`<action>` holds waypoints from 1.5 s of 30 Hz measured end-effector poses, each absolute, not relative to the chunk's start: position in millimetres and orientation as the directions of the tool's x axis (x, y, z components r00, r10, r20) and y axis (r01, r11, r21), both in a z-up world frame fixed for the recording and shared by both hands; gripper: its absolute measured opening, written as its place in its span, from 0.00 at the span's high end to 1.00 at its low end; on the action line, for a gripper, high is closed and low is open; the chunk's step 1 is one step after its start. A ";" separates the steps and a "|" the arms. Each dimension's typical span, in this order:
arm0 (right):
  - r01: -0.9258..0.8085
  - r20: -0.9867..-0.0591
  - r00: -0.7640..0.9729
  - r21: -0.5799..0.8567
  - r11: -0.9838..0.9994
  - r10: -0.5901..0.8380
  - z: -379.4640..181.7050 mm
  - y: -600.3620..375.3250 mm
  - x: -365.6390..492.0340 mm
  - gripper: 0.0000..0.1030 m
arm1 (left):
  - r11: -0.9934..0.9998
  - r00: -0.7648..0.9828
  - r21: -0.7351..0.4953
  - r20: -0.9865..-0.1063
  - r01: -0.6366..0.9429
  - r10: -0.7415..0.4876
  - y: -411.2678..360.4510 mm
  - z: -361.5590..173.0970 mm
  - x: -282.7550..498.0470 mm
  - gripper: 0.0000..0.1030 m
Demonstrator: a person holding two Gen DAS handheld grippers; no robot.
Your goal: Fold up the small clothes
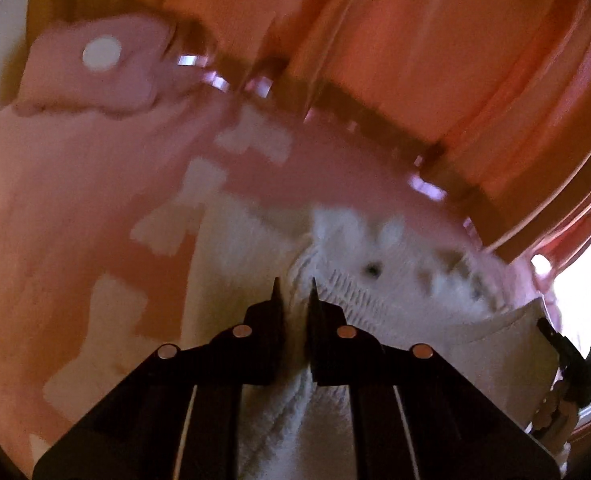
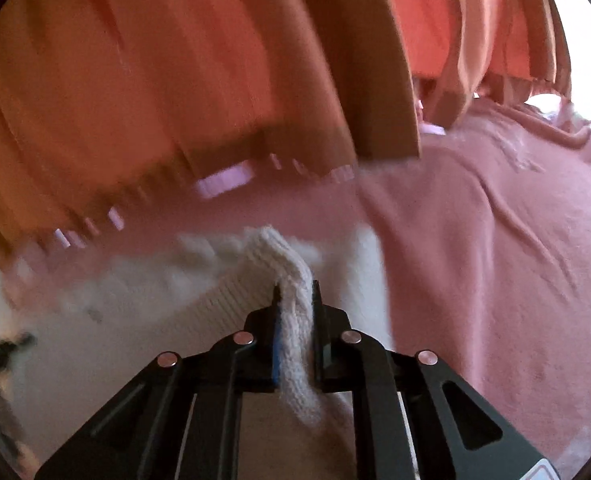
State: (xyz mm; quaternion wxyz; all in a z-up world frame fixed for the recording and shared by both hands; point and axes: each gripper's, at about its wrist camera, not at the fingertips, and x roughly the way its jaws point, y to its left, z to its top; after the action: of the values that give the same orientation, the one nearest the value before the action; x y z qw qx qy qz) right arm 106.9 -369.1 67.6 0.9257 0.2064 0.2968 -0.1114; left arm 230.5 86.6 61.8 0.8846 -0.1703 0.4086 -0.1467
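A small white knitted garment (image 1: pixel 375 280) with a ribbed edge is held up between both grippers over a pink bedcover (image 1: pixel 75 184). My left gripper (image 1: pixel 295 286) is shut on the white knit, which runs between its fingers and hangs toward the camera. My right gripper (image 2: pixel 295 290) is shut on a bunched ribbed edge of the same garment (image 2: pixel 291 280). The right gripper also shows at the right edge of the left wrist view (image 1: pixel 575 344), holding the far corner. Both views are blurred by motion.
Orange curtains (image 1: pixel 435 48) hang along the far side of the bed and also show in the right wrist view (image 2: pixel 143 64). A pink cloth with a white round spot (image 1: pixel 95 64) lies at the far left. The bedcover (image 2: pixel 495 248) spreads wide to the right.
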 end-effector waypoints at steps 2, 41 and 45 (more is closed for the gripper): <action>0.289 -0.485 0.872 0.399 0.870 -0.067 87.8 -375.3 100.0 0.90 | 0.882 0.679 -0.451 -0.607 0.132 -0.412 87.1 79.5 238.9 0.91; -0.012 -0.793 0.564 0.271 0.962 0.231 29.8 -262.6 137.1 1.00 | 0.970 0.554 -0.155 -0.799 0.187 -0.235 28.0 35.1 170.7 0.54; 0.382 -0.770 0.637 0.274 0.883 -0.037 40.9 -372.0 118.3 0.84 | 0.982 0.621 -0.184 -0.766 0.033 -0.164 73.9 50.2 191.7 0.52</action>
State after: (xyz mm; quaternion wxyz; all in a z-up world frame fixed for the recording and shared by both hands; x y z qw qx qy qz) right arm 118.3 -372.0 40.9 0.8797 0.2109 0.4092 -0.1190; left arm 191.7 73.9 50.2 0.8971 -0.0762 0.4318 -0.0549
